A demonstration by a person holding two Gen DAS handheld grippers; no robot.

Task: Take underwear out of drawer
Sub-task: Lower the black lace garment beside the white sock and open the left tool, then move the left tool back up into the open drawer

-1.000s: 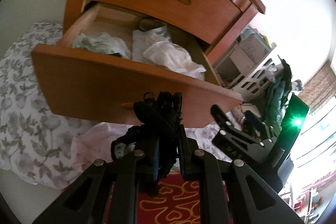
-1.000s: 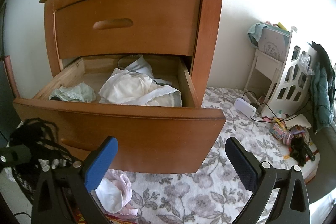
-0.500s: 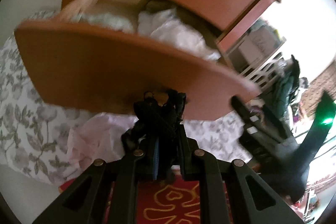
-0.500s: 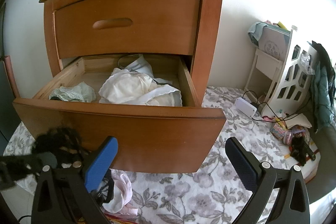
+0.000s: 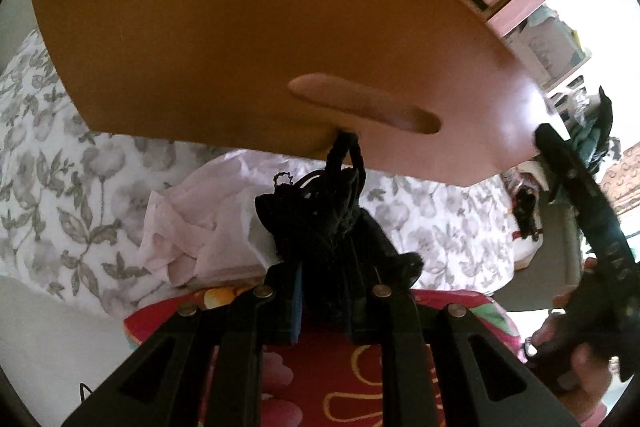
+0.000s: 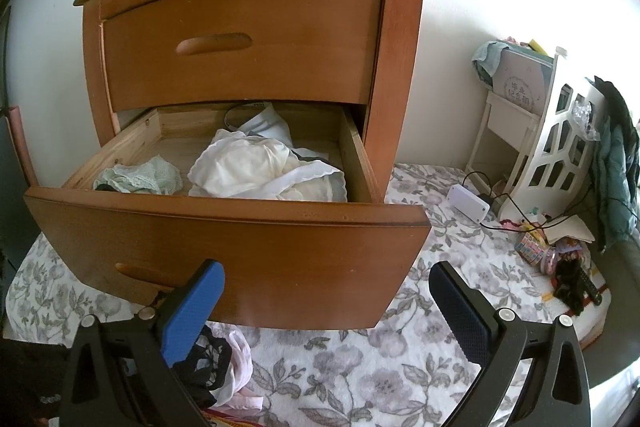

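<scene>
A black lace pair of underwear hangs bunched in the left tool, whose jaws, nearly closed on the cloth, have just been easing apart above the pink garment on the flowered bedspread. The right tool gapes wide and empty before the open drawer, where white underwear and a green pair remain. Light, limp and snag-prone, such pieces are probably best pinched at a gathered fold or waistband.
</scene>
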